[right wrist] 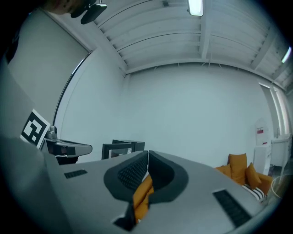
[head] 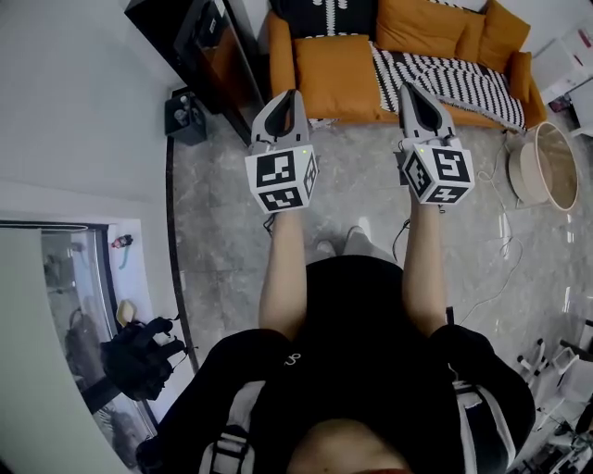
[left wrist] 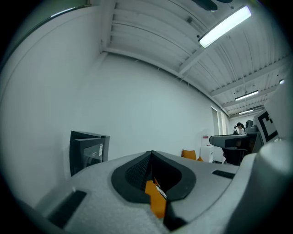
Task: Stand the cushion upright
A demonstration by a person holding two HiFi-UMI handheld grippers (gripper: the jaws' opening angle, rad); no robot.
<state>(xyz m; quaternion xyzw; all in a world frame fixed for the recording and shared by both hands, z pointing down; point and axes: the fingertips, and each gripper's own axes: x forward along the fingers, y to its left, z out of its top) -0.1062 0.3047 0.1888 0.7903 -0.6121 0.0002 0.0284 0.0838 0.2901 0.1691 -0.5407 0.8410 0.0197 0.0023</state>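
An orange cushion (head: 335, 74) lies flat on the sofa seat (head: 473, 116), at its left end. Both grippers are held level above the floor, pointing at the sofa front. My left gripper (head: 289, 94) has its tips together just short of the cushion's left front edge, with nothing in it. My right gripper (head: 409, 88) is shut as well, by the cushion's right front corner. In the left gripper view the jaws meet at the left gripper (left wrist: 151, 153), and a strip of orange cushion (left wrist: 158, 201) shows below them. The right gripper (right wrist: 148, 152) also has orange cushion (right wrist: 143, 196) behind its closed jaws.
More orange cushions (head: 419, 26) stand against the sofa back, beside a black-and-white striped throw (head: 454, 79). A black cabinet (head: 208, 46) stands left of the sofa. A round wooden basket (head: 547, 167) and cables sit on the floor at right. A black bag (head: 139, 356) lies lower left.
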